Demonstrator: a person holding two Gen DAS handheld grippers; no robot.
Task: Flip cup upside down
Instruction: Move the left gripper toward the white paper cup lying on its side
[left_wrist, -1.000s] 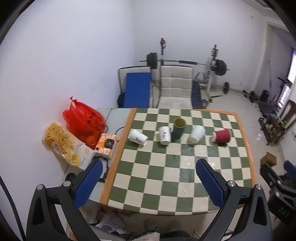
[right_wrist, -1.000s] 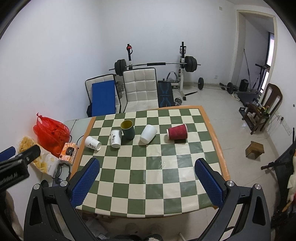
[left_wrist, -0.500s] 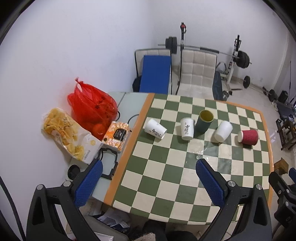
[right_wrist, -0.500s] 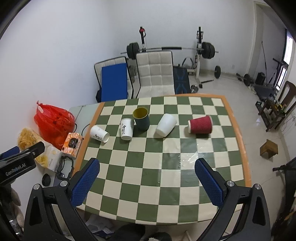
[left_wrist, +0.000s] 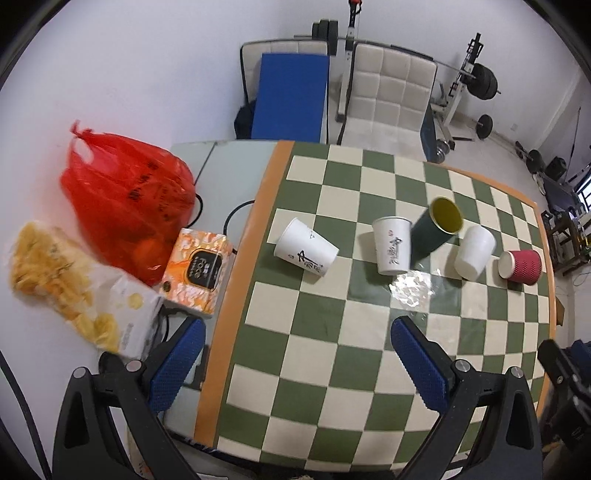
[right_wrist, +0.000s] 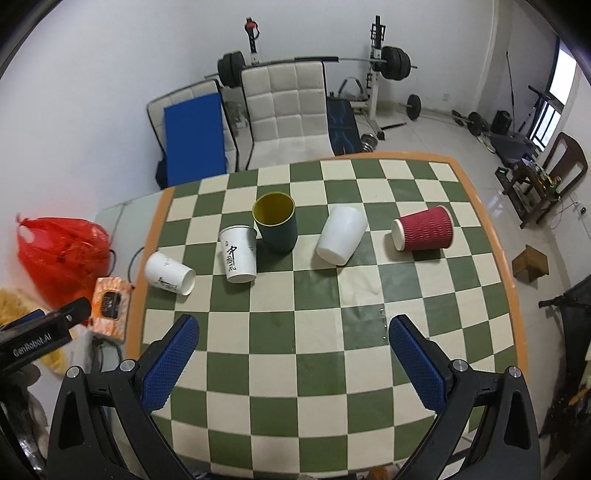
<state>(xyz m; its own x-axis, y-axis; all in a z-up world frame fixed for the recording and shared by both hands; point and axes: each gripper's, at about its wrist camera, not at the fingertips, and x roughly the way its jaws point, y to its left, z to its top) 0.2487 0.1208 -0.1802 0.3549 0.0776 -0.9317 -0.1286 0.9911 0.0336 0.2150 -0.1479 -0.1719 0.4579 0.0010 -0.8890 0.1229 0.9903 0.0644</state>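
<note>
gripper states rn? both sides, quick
Left tongs: open, holding nothing, above the near part of the checkered table.
Right tongs: open, holding nothing, short of the cups.

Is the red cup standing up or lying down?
Lying down. The red cup rests on its side on the checkered table, its end facing left.

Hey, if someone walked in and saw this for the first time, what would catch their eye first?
Probably the green-and-cream checkered table with five cups in a loose row across it: the dark green cup stands open end up, the red ribbed cup lies on its side at the right end. Next, the bright red plastic bag left of the table, and the barbell rack against the back wall.
</note>
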